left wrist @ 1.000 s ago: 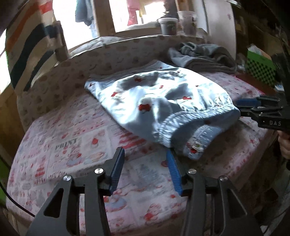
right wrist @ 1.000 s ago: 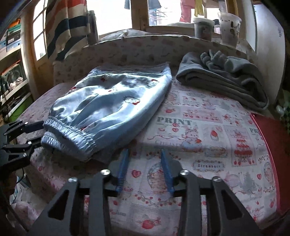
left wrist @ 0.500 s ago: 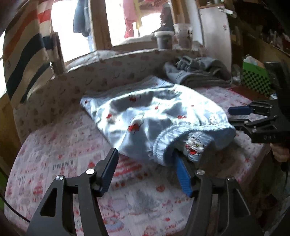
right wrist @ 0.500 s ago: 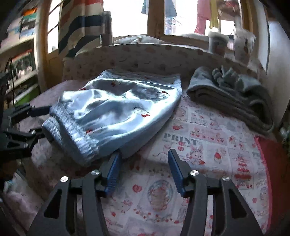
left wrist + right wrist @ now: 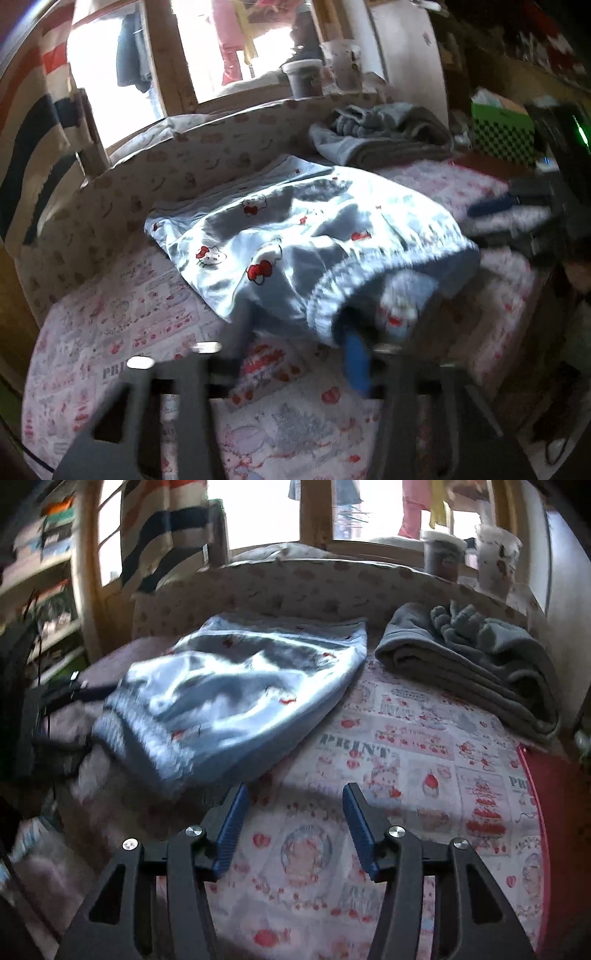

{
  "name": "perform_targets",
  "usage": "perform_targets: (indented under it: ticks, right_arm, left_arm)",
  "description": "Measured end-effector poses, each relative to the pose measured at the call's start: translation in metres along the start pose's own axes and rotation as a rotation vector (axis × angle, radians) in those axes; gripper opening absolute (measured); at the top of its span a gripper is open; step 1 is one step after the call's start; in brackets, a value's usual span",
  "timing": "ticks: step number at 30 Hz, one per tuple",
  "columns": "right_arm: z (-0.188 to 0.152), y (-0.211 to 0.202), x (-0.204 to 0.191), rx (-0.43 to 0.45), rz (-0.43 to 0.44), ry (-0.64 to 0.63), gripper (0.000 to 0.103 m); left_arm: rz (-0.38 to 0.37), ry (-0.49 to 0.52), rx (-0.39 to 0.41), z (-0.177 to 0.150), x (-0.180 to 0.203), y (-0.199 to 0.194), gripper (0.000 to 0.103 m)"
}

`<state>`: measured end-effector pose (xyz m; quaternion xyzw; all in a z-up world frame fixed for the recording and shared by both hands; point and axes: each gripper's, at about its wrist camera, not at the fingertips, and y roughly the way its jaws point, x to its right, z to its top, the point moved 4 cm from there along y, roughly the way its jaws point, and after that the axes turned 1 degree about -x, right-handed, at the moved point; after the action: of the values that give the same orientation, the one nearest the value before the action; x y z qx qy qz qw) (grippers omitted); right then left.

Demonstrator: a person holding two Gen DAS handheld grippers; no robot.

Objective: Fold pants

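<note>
Light blue pants point(image 5: 295, 243) with red-bow cat prints lie bunched on the printed bed cover point(image 5: 147, 332); they also show in the right wrist view point(image 5: 229, 701). The elastic waistband point(image 5: 369, 280) faces the near edge. My left gripper point(image 5: 295, 332) is open, its jaws on either side of the waistband's left end, blurred by motion. My right gripper point(image 5: 293, 805) is open and empty, just right of the waistband's other end point(image 5: 159, 753). Each gripper shows blurred in the other's view: the right one point(image 5: 517, 214) and the left one point(image 5: 59, 716).
Folded grey pants point(image 5: 472, 661) lie at the back right of the bed. A padded headboard point(image 5: 314, 587) runs behind. Two cups point(image 5: 469, 557) stand on the window ledge. A red mat point(image 5: 557, 805) lies at the right edge. A green checked box point(image 5: 502, 129) stands beyond.
My left gripper has pushed forward until its jaws straddle the waistband's end. My right gripper has moved closer to the pants and opened wider. The waistband has lifted and bunched.
</note>
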<state>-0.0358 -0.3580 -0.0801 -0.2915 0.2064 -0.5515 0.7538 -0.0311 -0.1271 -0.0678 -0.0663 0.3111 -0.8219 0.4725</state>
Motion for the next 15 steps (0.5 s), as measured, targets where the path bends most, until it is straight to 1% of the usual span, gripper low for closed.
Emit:
perform_targets:
  ticks: [2, 3, 5, 6, 8, 11, 13, 15]
  right_arm:
    - [-0.005, 0.0, -0.006, -0.014, -0.01, -0.042, 0.055]
    - [-0.006, 0.001, -0.009, -0.021, -0.015, -0.065, 0.055]
    - [-0.007, 0.003, -0.013, -0.025, -0.019, -0.088, 0.056]
    - [-0.005, 0.004, -0.016, -0.019, -0.027, -0.104, 0.059]
    - [-0.001, 0.006, -0.021, -0.015, -0.026, -0.14, 0.062]
    - [0.004, 0.01, -0.036, -0.004, -0.053, -0.244, 0.062]
    - [0.007, 0.013, -0.048, 0.02, -0.097, -0.338, 0.062]
    - [0.008, 0.015, -0.056, 0.03, -0.119, -0.397, 0.062]
  left_arm:
    - [-0.043, -0.046, 0.008, 0.004, -0.002, 0.0, 0.011]
    - [-0.064, -0.076, 0.014, 0.007, -0.005, -0.001, 0.009]
    - [-0.083, -0.111, 0.019, 0.012, -0.008, -0.001, 0.007]
    - [-0.091, -0.125, 0.022, 0.014, -0.01, -0.002, 0.007]
    - [-0.1, -0.148, 0.023, 0.017, -0.013, -0.002, 0.007]
    - [-0.098, -0.168, 0.02, 0.02, -0.016, -0.003, 0.006]
    - [-0.089, -0.177, 0.021, 0.02, -0.018, -0.003, 0.006]
    - [-0.091, -0.193, 0.022, 0.02, -0.02, -0.003, 0.006]
